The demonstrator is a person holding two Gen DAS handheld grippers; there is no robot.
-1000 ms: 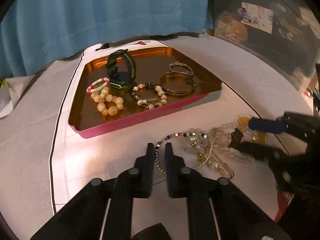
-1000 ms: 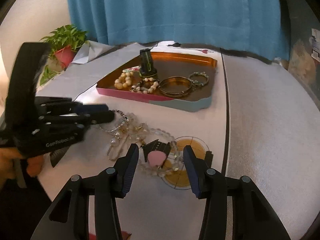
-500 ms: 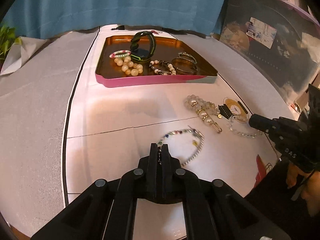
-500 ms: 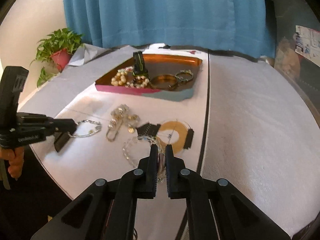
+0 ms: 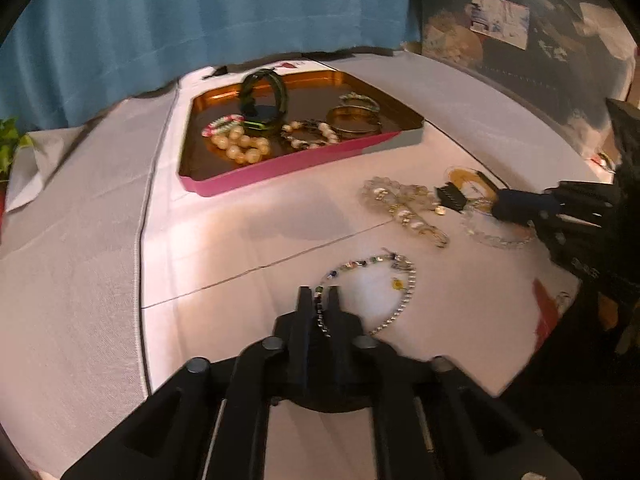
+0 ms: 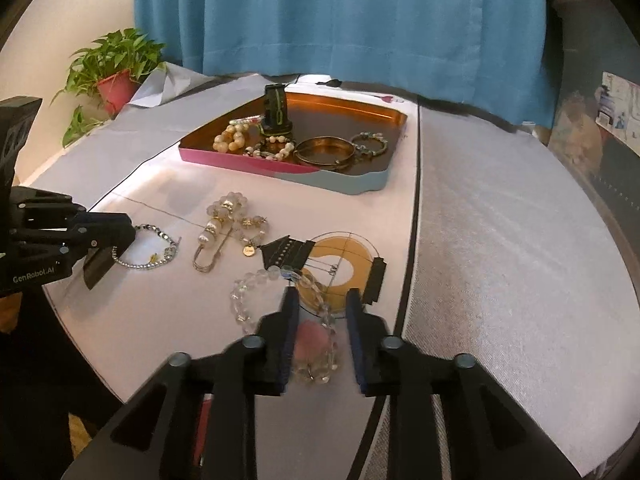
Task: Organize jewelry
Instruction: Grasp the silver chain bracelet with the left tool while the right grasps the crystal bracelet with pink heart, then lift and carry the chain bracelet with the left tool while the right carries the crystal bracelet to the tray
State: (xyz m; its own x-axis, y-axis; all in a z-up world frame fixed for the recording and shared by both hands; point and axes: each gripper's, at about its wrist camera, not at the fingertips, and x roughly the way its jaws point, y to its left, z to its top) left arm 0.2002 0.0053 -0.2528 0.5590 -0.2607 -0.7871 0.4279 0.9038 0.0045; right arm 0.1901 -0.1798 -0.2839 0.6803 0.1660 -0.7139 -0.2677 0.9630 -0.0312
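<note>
Two tongs at work: our left gripper (image 5: pixel 319 293) is clamped on the silver chain bracelet with coloured beads (image 5: pixel 412 284) on the white table (image 6: pixel 160 304). Our right gripper (image 6: pixel 319 296) stands apart around the clear glass-bead bracelet (image 6: pixel 237 301), short of the pink-walled metal tray (image 6: pixel 240 161).

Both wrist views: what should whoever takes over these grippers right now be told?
Left gripper: shut on one end of the silver chain bracelet; the rest of it lies on the table.
Right gripper: fingers apart, straddling the clear bead bracelet, not pinching it.
Done: the watch, the gold bangle and several bead bracelets sit in the tray.
Left: both bracelets, plus the pearl pin cluster and the black clip, are outside the tray.
</note>
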